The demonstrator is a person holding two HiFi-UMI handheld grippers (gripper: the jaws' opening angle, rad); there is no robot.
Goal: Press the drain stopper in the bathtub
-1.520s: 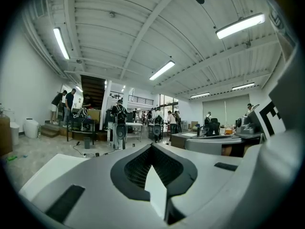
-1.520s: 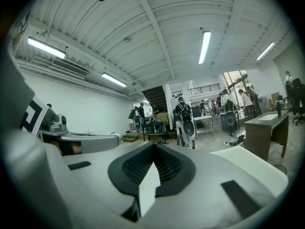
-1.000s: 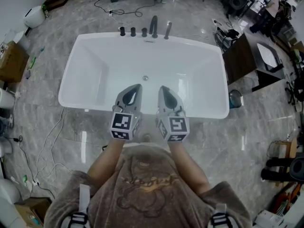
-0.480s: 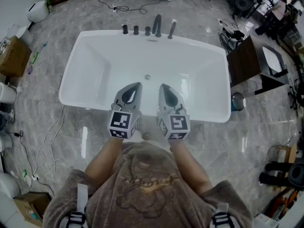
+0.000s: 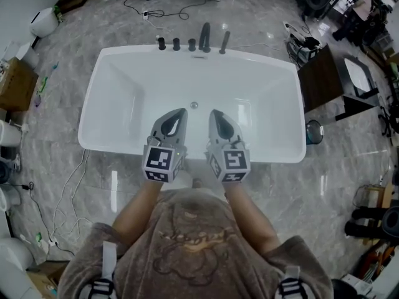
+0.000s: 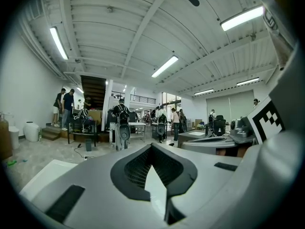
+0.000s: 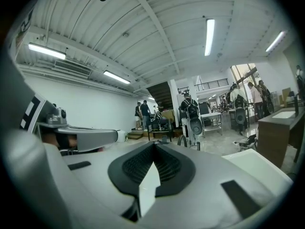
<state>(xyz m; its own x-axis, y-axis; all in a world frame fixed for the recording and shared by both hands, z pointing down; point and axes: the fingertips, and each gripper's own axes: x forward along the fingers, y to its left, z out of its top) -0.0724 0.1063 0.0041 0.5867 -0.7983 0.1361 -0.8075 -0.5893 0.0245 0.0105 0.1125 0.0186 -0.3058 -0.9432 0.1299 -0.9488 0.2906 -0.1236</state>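
Head view | one bathtub (image 5: pixel 134 83) | one drain stopper (image 5: pixel 194 105) | left gripper (image 5: pixel 181 113) clenched | right gripper (image 5: pixel 212 114) clenched

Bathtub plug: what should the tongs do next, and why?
Probably lower the right tongs toward the drain stopper: it and the left tongs hang shut and empty above the bathtub's near rim, the stopper untouched on the tub floor ahead.

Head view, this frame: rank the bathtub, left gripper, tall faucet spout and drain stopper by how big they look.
1. bathtub, by far.
2. left gripper, though it is nearer the camera, which inflates it.
3. faucet spout.
4. drain stopper, a small dot on the tub floor.
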